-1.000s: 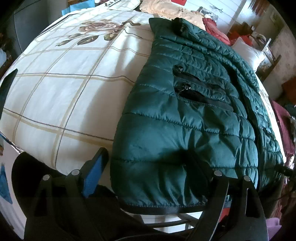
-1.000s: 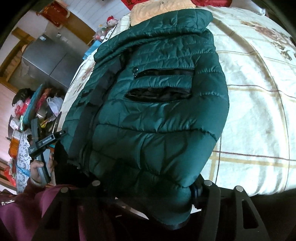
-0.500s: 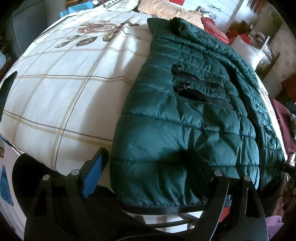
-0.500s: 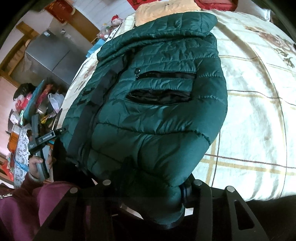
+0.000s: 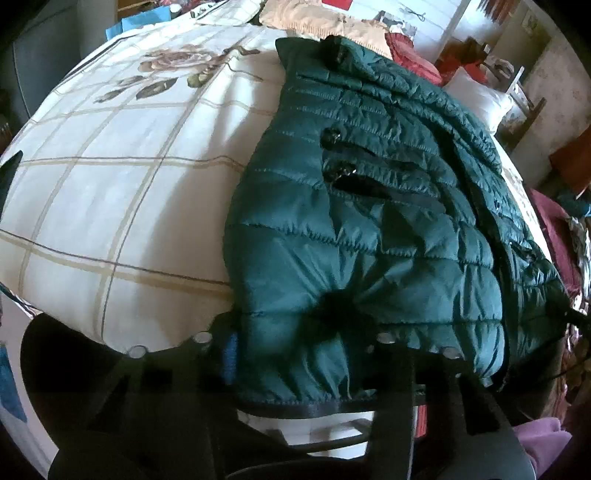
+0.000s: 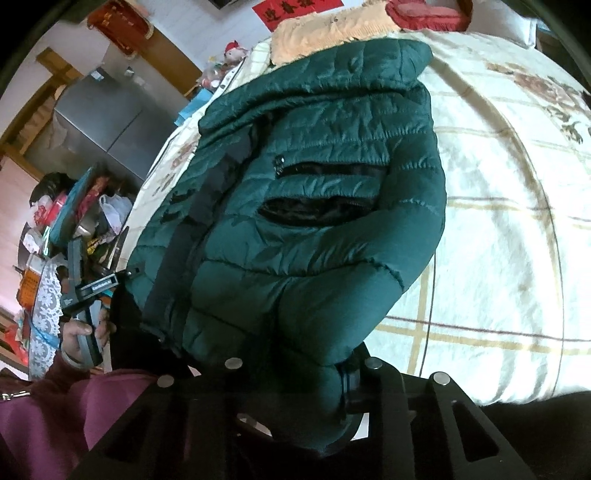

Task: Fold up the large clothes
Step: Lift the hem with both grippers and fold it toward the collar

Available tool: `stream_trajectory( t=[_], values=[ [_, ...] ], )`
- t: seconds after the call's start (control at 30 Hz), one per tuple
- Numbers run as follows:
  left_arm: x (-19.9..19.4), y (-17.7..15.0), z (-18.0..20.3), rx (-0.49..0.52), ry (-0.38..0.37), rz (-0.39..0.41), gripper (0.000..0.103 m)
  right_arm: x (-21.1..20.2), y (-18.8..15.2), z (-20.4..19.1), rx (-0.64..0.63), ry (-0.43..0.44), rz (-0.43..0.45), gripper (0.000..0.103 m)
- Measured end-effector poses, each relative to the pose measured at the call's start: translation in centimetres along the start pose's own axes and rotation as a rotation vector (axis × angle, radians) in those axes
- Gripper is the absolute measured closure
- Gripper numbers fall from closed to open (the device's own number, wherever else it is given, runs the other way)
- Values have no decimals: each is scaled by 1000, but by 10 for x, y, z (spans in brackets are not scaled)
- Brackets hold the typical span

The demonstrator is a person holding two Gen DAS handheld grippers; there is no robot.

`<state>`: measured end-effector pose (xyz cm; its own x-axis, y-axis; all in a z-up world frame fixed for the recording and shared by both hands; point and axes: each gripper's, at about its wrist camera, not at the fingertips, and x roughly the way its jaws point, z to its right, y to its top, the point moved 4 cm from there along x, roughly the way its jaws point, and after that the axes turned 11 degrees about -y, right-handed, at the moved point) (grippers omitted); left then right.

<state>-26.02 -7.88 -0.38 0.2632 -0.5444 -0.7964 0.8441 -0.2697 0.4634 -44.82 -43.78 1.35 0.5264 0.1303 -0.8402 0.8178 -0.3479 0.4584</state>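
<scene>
A dark green quilted jacket (image 5: 369, 229) lies lengthwise on a cream checked bedspread (image 5: 110, 192), its two zip pockets facing up. My left gripper (image 5: 295, 338) sits at the near hem. Its jaws are closing, and the fabric puckers in a star of creases between the fingers. In the right wrist view the jacket (image 6: 314, 184) fills the middle. My right gripper (image 6: 303, 365) is at its near lower corner, jaws closing, with a thick fold of green fabric squeezed between them. A hand (image 6: 79, 332) holds the left gripper's handle at the far hem corner.
An orange blanket (image 6: 332, 33), a red cushion (image 6: 424, 14) and a white pillow (image 5: 476, 99) lie at the bed's head. A grey cabinet (image 6: 103, 118) and a cluttered table (image 6: 55, 229) stand beyond the bed's left side. Bare bedspread (image 6: 517, 221) lies beside the jacket.
Both grippers' jaws have drawn in on the jacket's hem. The fabric between the left fingers now bunches and creases. Neither hand has shifted.
</scene>
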Motion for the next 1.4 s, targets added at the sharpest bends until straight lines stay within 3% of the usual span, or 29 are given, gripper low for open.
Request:
stream_trajectory(
  t=[0.1, 0.27, 0.5, 0.83, 1.13, 1.4],
  values=[
    [-8, 5, 3, 11, -1, 15, 79, -9, 8, -1, -1, 11, 31, 81],
    [-28, 22, 6, -8, -78, 57, 88, -27, 27, -1, 7, 43, 93, 85],
    [-56, 69, 21, 11, -140, 165, 88, -52, 62, -7, -12, 45, 196, 85],
    [-65, 146, 37, 11, -149, 306, 88, -61, 127, 9, 55, 50, 287, 85],
    [-35, 236, 40, -53, -126, 375, 88, -42, 208, 35, 168, 28, 332, 85],
    [26, 302, 27, -111, -58, 353, 88, 3, 281, 57, 239, -31, 304, 85]
  ],
)
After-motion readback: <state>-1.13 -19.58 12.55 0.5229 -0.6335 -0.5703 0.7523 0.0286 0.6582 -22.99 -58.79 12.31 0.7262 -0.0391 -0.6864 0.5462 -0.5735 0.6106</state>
